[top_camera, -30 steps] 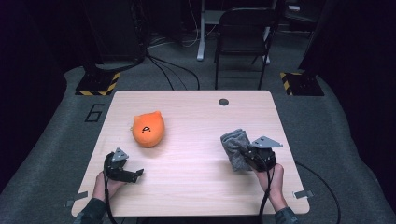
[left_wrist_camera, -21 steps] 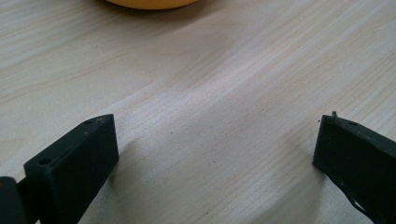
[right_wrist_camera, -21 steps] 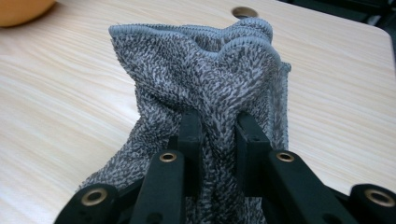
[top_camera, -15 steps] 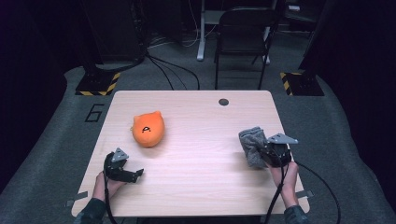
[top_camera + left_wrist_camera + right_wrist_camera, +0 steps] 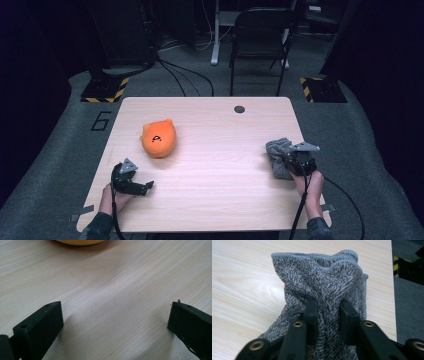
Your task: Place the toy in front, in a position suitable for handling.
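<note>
The plush is cut off at the top edge of the left gripper view. The cloth, grey and nubbly with a stitched hem, lies bunched near the table's right edge. The right gripper has just been opening its jaws, a fold of cloth between them. The left gripper rests spread wide over bare wood.

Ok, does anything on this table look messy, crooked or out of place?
The grey cloth lies bunched in a rumpled heap by the table's right edge, a fold of it between the jaws of the right gripper, which have just been opening. The orange plush toy looks undisturbed.
</note>
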{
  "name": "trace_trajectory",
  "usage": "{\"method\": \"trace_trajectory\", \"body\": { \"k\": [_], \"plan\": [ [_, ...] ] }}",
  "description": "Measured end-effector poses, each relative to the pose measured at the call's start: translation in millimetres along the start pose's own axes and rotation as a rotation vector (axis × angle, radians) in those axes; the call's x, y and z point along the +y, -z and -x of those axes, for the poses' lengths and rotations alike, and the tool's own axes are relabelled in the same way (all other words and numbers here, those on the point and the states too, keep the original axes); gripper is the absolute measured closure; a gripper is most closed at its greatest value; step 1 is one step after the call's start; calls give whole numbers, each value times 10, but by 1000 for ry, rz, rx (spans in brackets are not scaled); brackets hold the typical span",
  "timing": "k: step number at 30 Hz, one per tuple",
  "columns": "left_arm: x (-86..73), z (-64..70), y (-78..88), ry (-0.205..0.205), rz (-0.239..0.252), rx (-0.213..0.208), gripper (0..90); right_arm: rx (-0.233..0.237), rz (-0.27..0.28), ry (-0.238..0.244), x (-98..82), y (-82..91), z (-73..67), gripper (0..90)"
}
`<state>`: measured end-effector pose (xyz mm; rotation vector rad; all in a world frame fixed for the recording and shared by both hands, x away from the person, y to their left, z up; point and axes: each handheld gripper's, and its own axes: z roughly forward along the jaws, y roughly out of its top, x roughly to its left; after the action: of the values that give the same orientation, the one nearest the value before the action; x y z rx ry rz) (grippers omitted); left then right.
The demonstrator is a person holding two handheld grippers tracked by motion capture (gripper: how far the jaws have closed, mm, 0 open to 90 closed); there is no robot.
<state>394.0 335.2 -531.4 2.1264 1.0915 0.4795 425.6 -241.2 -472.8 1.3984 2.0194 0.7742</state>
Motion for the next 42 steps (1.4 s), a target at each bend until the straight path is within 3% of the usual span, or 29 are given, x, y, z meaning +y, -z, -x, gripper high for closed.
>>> {"method": "trace_trajectory", "body": {
  "k": [1, 3, 4, 5, 8, 11, 14, 16, 17, 23, 24, 28, 33, 42],
  "plan": [
    [0, 0, 0, 0, 0, 1, 0, -10, -32, -24, -20, -72, -2, 536],
    [-1, 1, -2, 0, 2, 3, 0, -22, -50, -28, -28, -104, 2, 490],
    [1, -2, 2, -1, -3, -4, 0, -34, -65, -55, -50, -133, 24, 369],
    [3, -1, 5, -2, -6, 1, 0, -33, -68, -69, -52, -132, 34, 323],
    [1, -4, 3, -2, -1, -5, 0, 2, -55, -97, -56, -80, 68, 215],
    [0, -7, 5, 0, 2, -13, 0, 34, -52, -83, -52, -12, 51, 145],
    [-3, -44, 19, 4, 15, -52, 0, 73, -51, -80, -50, 57, 20, 134],
    [-7, -53, 19, 20, 24, -62, 1, 84, -48, -61, -39, 110, -7, 125],
    [-7, -92, 31, 37, 36, -88, 1, 95, -42, -68, -30, 139, -23, 125],
    [47, -164, 109, 41, 55, -98, 0, 141, -35, -26, -16, 239, -141, 88],
    [90, -177, 158, 33, 72, -83, 1, 131, -46, 25, -28, 270, -216, 72],
    [195, -218, 252, 33, 111, -77, 0, 150, -58, 60, -85, 338, -314, 60],
    [323, -262, 333, 22, 146, -102, 0, 168, -71, 69, -175, 394, -343, 62],
    [650, -365, 358, -9, 159, -68, 0, 175, -72, 62, -319, 473, -265, 68]
  ]
}}
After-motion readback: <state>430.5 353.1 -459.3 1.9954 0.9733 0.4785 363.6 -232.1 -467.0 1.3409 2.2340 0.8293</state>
